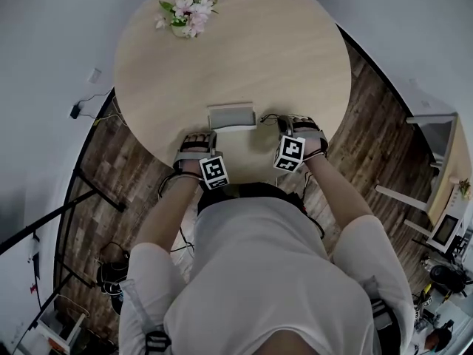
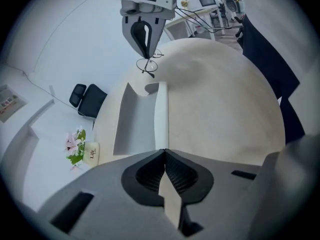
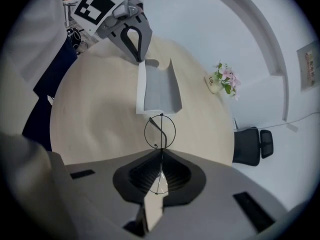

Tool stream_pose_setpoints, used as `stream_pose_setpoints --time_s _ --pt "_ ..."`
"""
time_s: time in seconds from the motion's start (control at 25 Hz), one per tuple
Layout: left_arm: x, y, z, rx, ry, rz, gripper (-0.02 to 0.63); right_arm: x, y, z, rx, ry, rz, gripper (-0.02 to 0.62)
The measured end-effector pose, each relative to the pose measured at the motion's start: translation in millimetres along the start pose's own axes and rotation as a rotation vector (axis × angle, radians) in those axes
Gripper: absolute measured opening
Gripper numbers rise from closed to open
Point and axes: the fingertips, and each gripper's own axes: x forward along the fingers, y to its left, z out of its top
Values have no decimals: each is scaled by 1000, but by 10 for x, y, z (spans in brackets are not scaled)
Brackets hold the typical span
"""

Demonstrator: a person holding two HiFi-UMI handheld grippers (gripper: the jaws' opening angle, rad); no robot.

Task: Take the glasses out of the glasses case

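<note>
**Wood table, grey case open, wire glasses already out**

Round table [image 1: 295,58] of pale wood, widest thing in sight. At its near edge, glasses case [image 1: 231,117], lid thrown back, tray bare, long side lying left to right across the person's front.

Left gripper [image 1: 199,137] at the case's left end, jaws pressed together on its thin wall, pinning it in place. Right gripper [image 1: 290,124] just beside the case's right end and clear of it, jaws clenched on the glasses [image 3: 160,130].

Thin dark wire frame, arms seemingly folded. One round rim out past the fingertips, a second lens nipped between the pads. Long axis judged to run along the jaws, pointing out toward the case.

For the step in hand:
- carry the frame well clear of the case
- lower gently
- lay flat on bare wood
- hold the pinch light, never twisting
</note>
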Motion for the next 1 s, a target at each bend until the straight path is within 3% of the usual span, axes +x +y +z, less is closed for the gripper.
stream_pose_setpoints --time_s 0.52,1.0 --pt "6 11 16 -21 38 -4 -3 234 190 -207 -52 -16 61 18" --pt "20 6 17 -22 35 -4 -3 237 161 -216 -33 -33 31 20"
